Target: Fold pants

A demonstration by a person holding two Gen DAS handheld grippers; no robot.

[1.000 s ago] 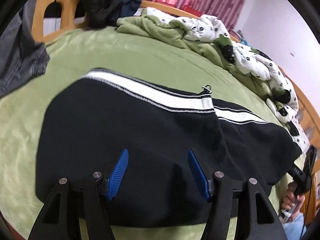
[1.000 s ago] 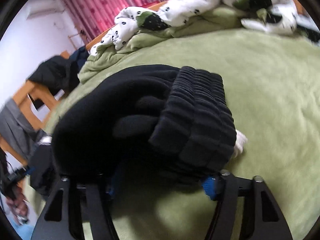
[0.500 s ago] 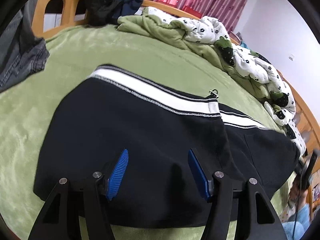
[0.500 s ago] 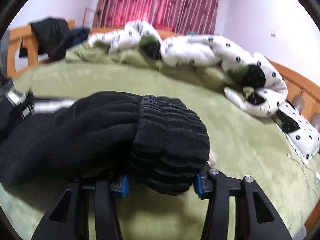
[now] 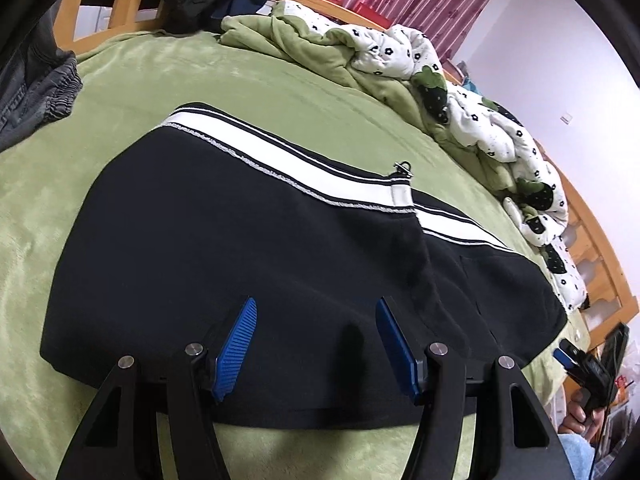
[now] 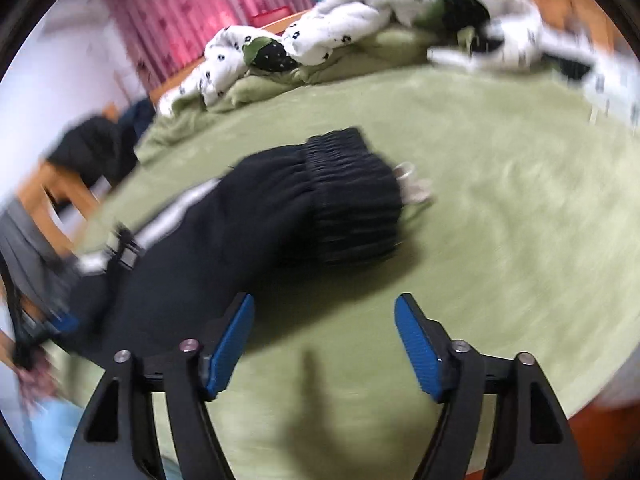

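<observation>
Lying flat across the frame centre on green bedspread point(image 5: 120, 80), black pants point(image 5: 240, 260) with white side stripe point(image 5: 288, 176). Left gripper point(image 5: 316, 340) spread apart, empty, low centre over the fabric. Right gripper point(image 6: 324, 344) released, nothing between fingers; ribbed cuff point(image 6: 352, 200) mid-frame, blurred. Quilt point(image 5: 400, 52) bunched upper right.

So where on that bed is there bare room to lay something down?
The green blanket lies bare between the pants' ribbed waistband and the rumpled white quilt. A second bare stretch runs from the pants' white stripe up to the wooden headboard. The quilt edge and the grey garment are crowded.
</observation>
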